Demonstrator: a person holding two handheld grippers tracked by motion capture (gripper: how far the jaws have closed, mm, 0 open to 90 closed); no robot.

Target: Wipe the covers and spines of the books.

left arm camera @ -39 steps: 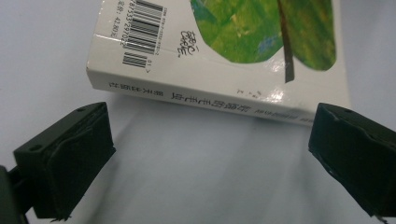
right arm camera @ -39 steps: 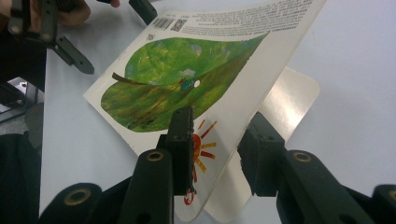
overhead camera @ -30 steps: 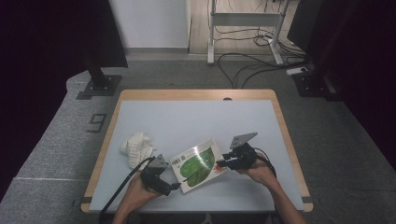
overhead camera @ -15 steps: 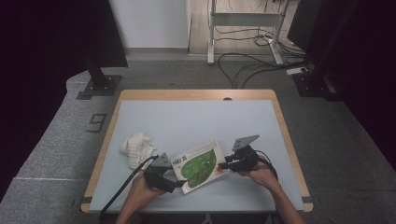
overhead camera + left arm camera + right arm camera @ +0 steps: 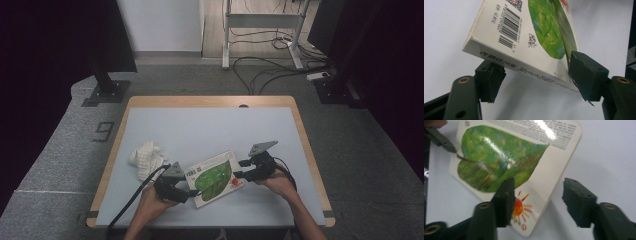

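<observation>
In the high view we see one picture book lying low and centre on the pale table, one crumpled white cloth to its left, and two grippers; the left gripper meets the book's lower left corner, the right gripper its right edge; whether the pads press we cannot tell from here.

In the left gripper view we see what the high view hides: the book's spine with print, a barcode on the back cover, the corner raised off the table; the jaws have just been closing, with the spine between them; the right pad touches the cover, the left pad sits under the spine, seemingly just short of it, so no clench yet.

In the right gripper view we see the green leaf and an orange sun on the cover; the right gripper's jaws have just been opening and stand released, the book's edge between them.
</observation>
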